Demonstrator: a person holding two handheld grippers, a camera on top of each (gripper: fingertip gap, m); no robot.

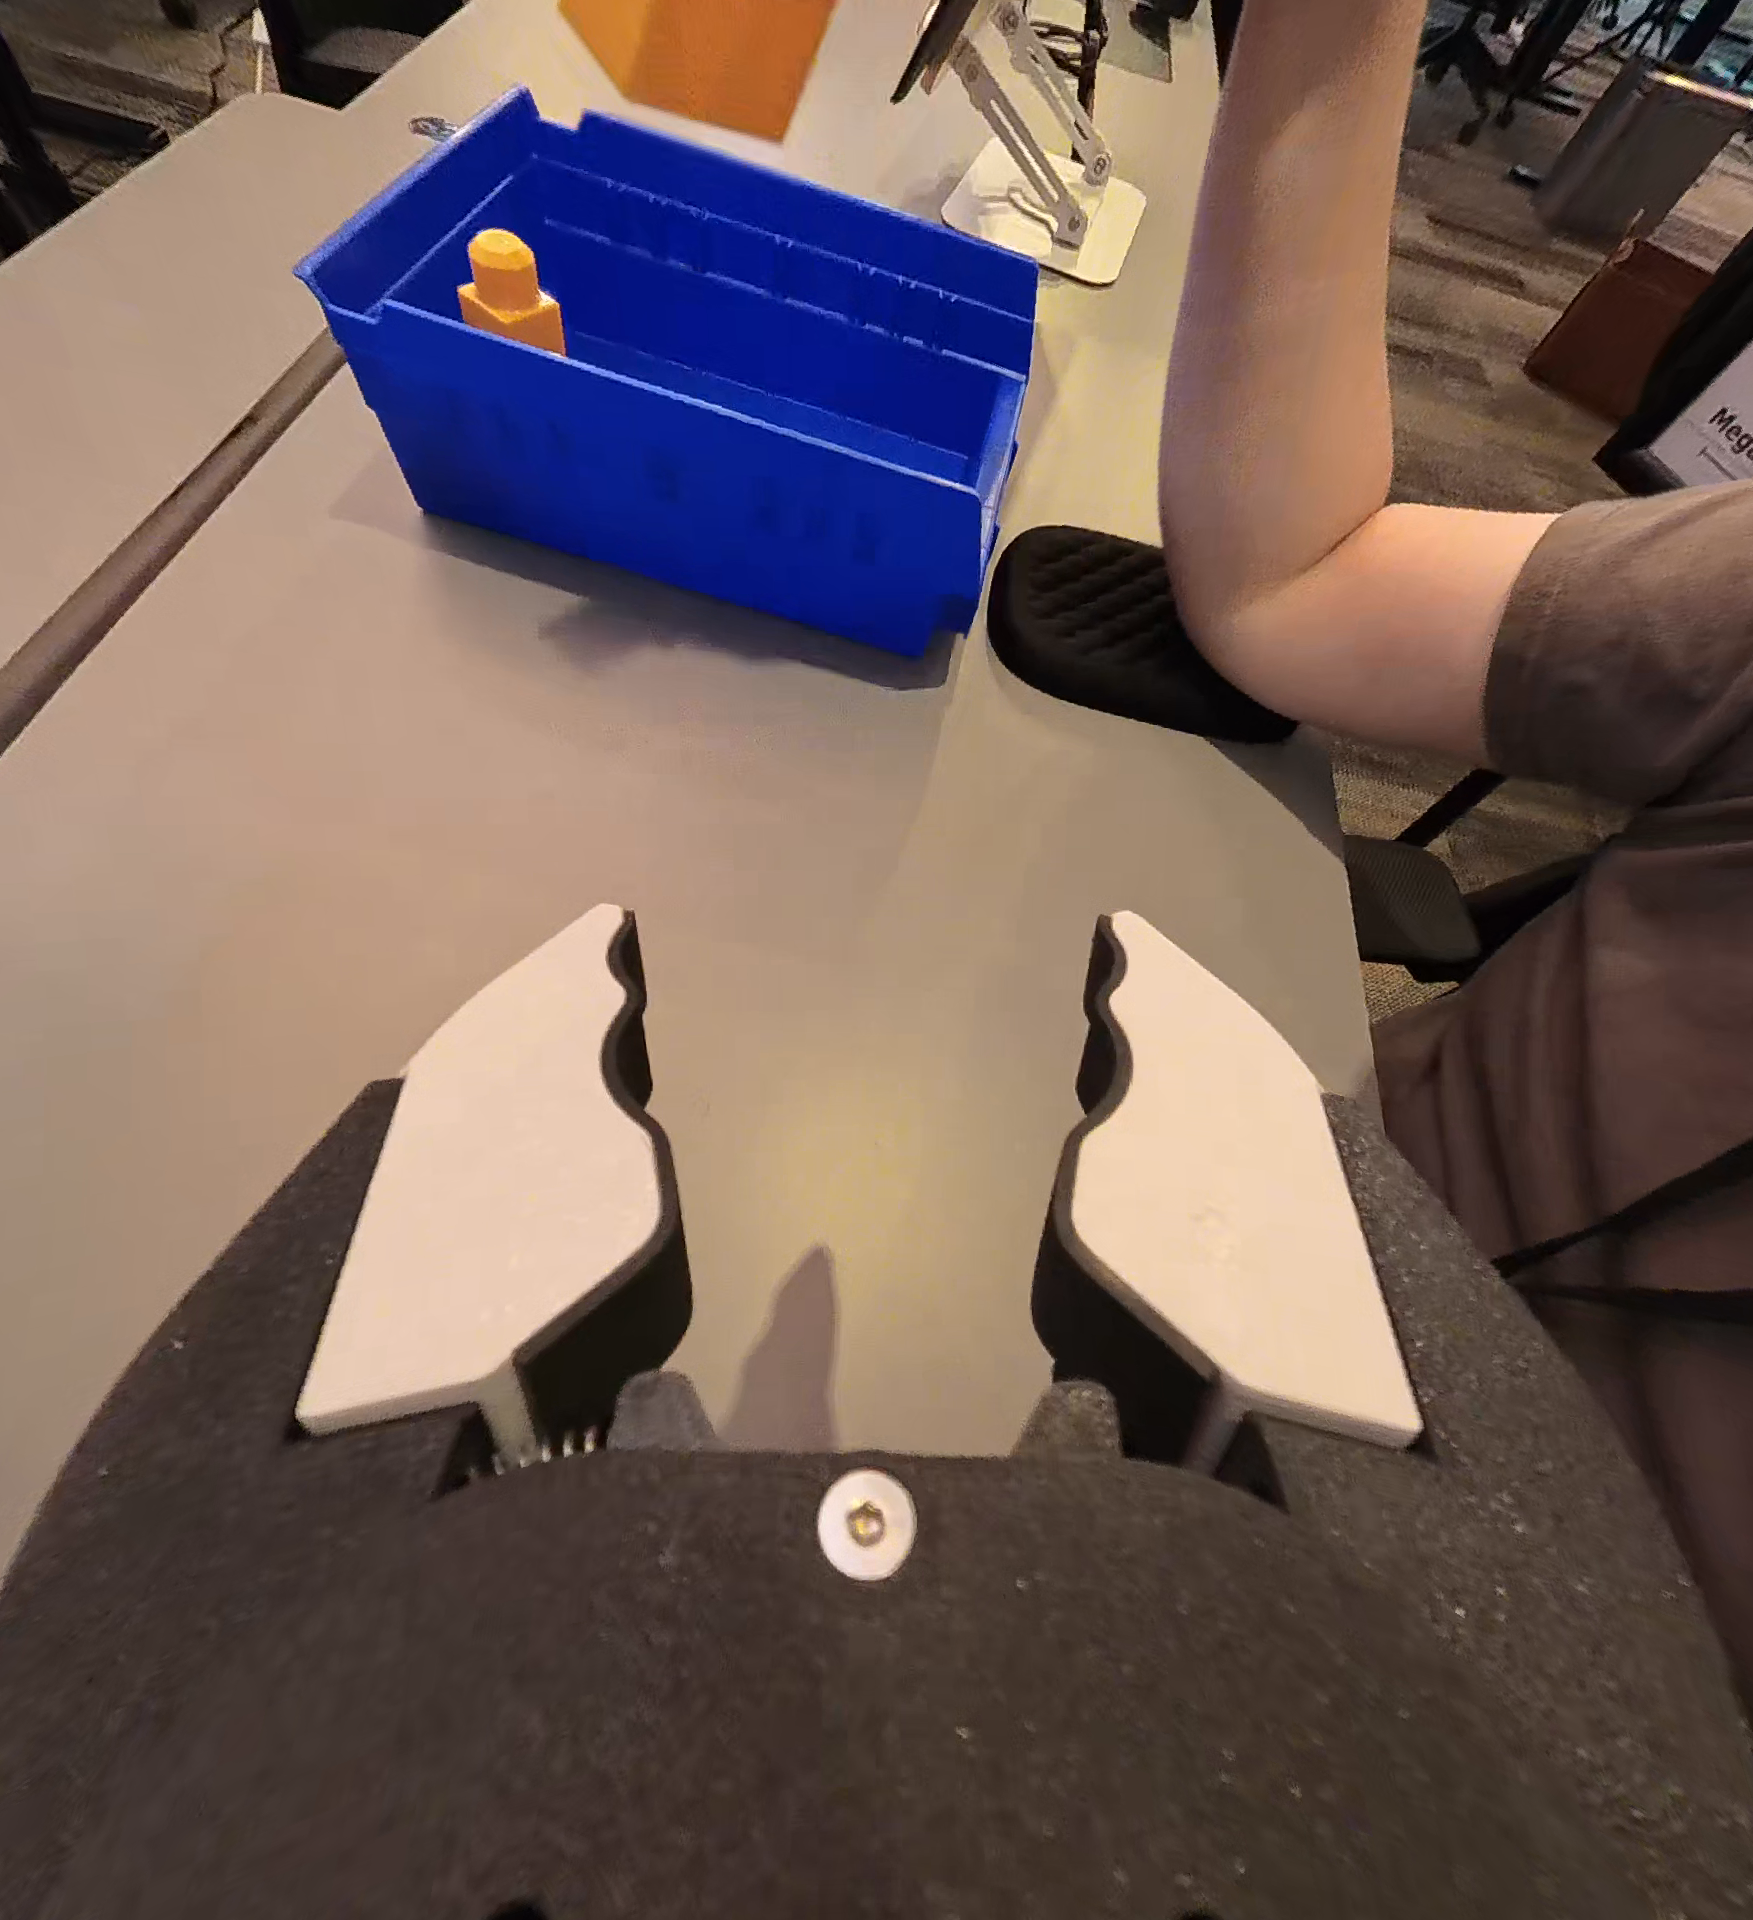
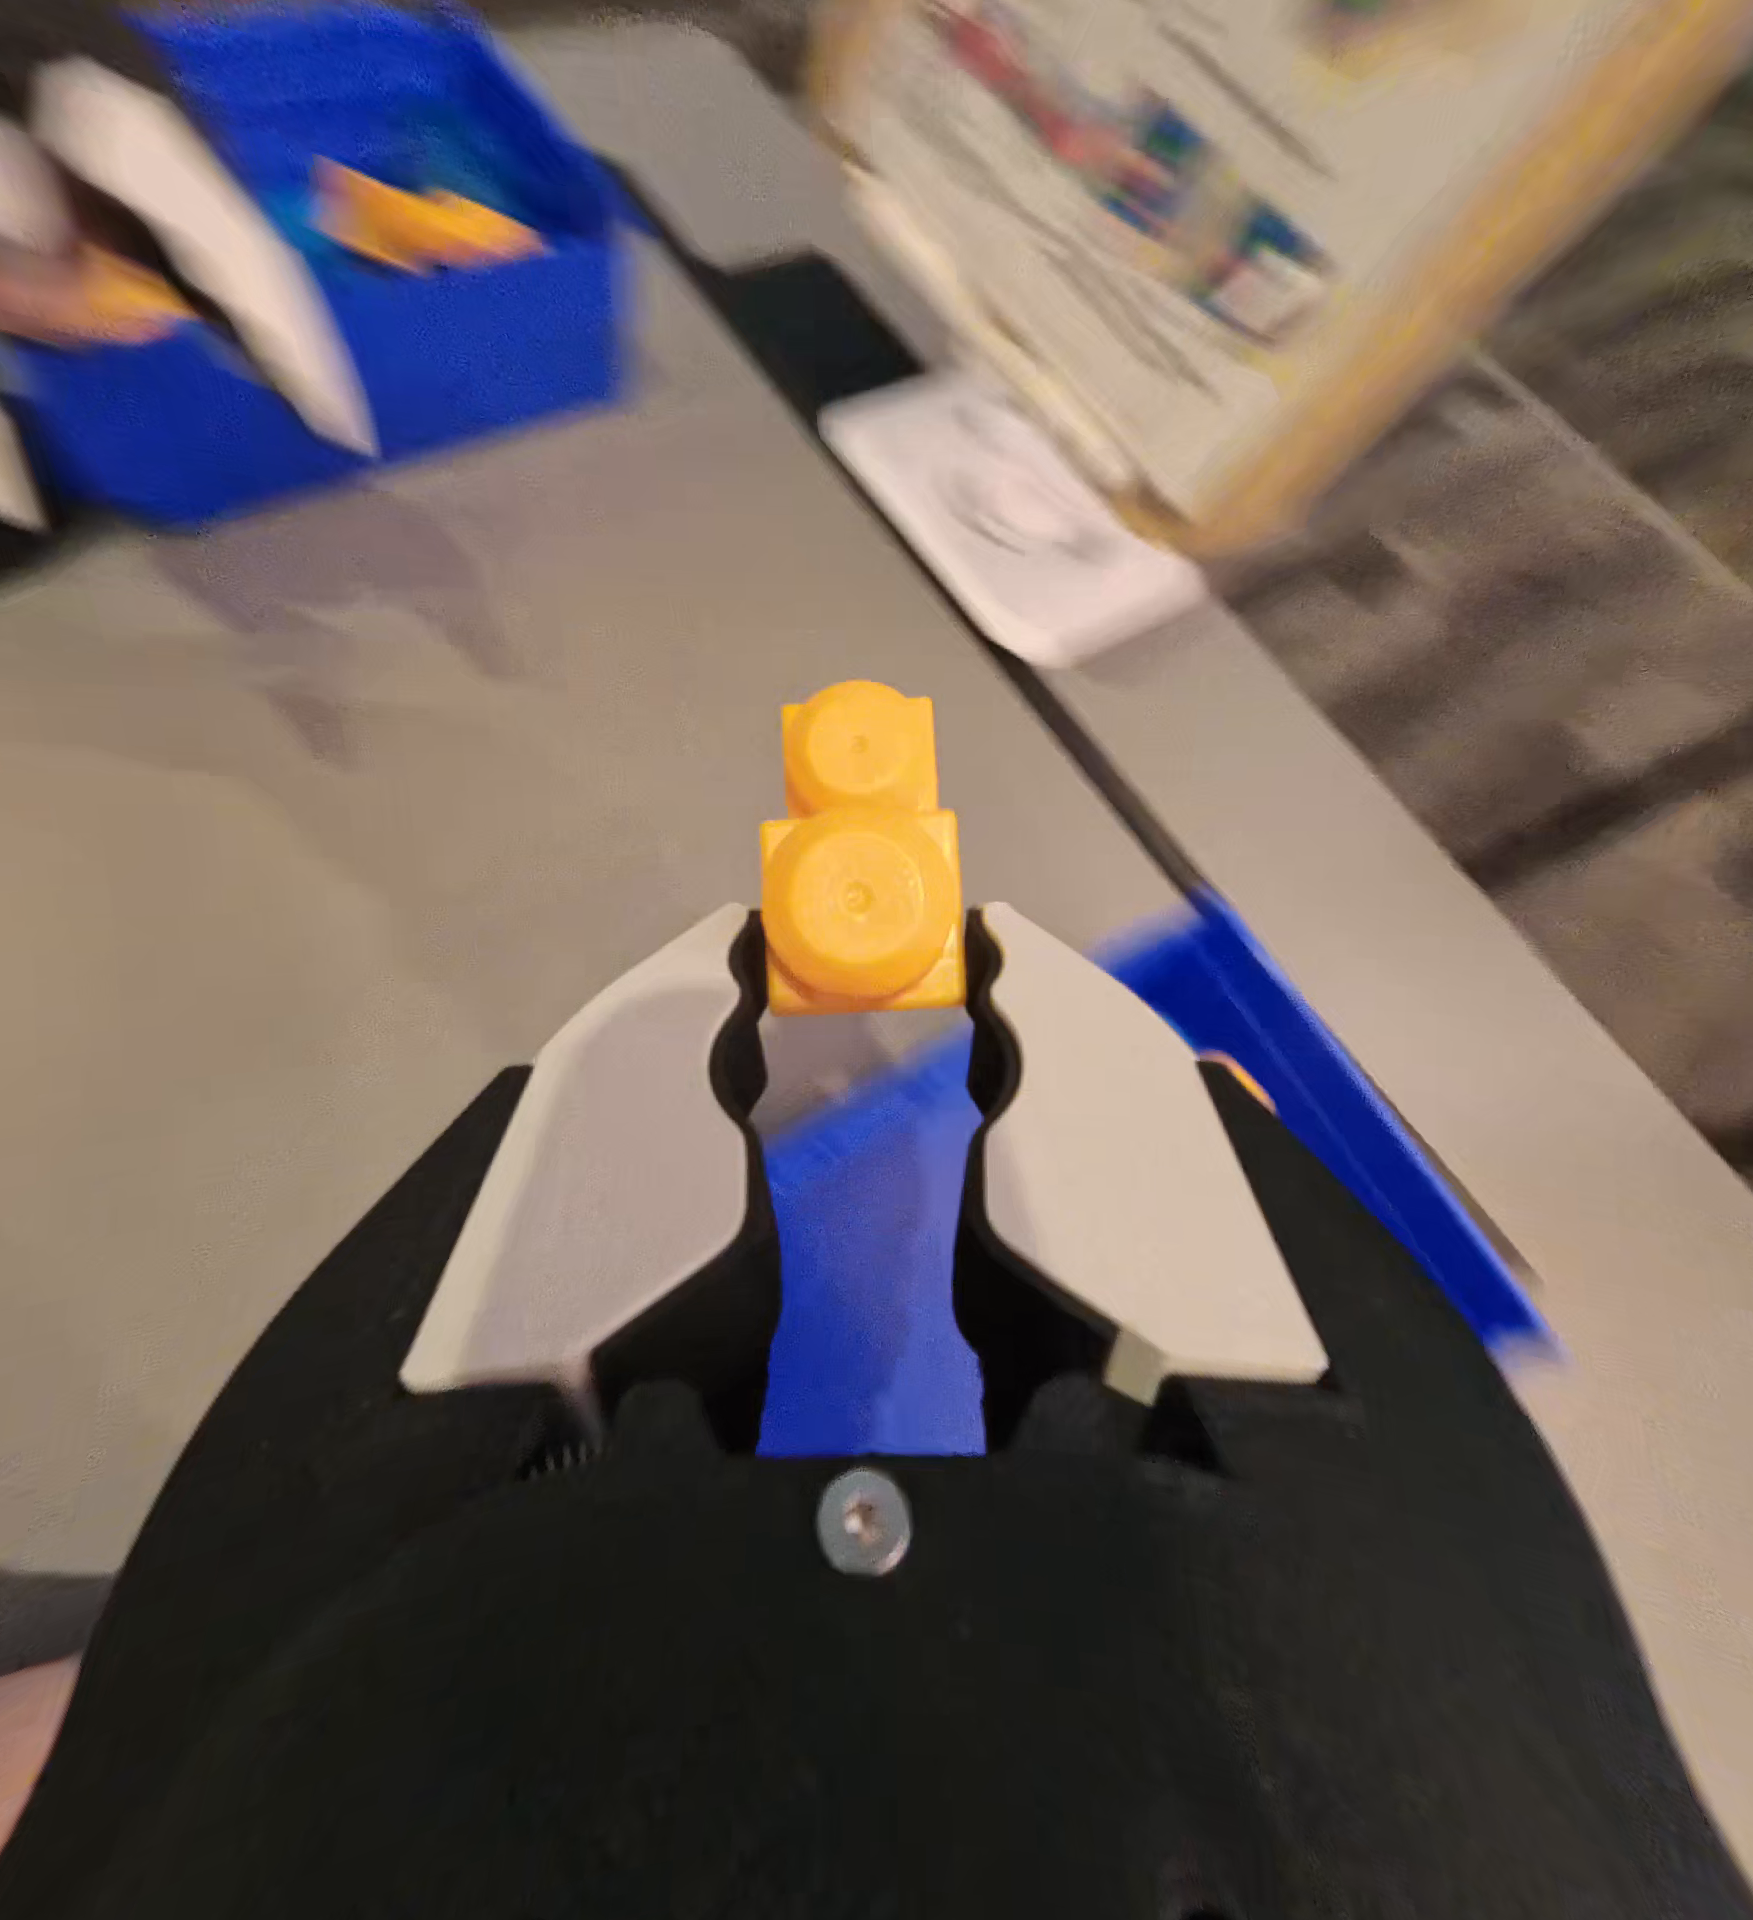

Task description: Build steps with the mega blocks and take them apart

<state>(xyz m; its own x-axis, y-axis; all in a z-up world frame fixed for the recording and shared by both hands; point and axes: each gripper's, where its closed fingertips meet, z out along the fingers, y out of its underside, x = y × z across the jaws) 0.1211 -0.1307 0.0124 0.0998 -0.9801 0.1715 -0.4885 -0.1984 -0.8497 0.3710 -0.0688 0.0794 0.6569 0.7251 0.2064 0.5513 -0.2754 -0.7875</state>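
Orange two-stud block point(image 2: 859, 894), mid-frame, sits pinched between the right tongs point(image 2: 861, 935); left tongs point(image 1: 867, 935) gape empty over the grey bench point(image 1: 228, 831). One more orange block point(image 1: 510, 296) stands in the blue bin point(image 1: 685, 499), upper left.

Even, soft indoor light from overhead; warm sheen on the grey table point(image 1: 436, 935) between the fingers of the left gripper point(image 1: 867, 935), faint shadow under the blue bin point(image 1: 695, 488). Left wrist view sharp, bowed at the edges by the wide lens. Right wrist view heavily motion-smeared all round; crisp only on the right gripper point(image 2: 861, 935) and its orange block point(image 2: 859, 914).
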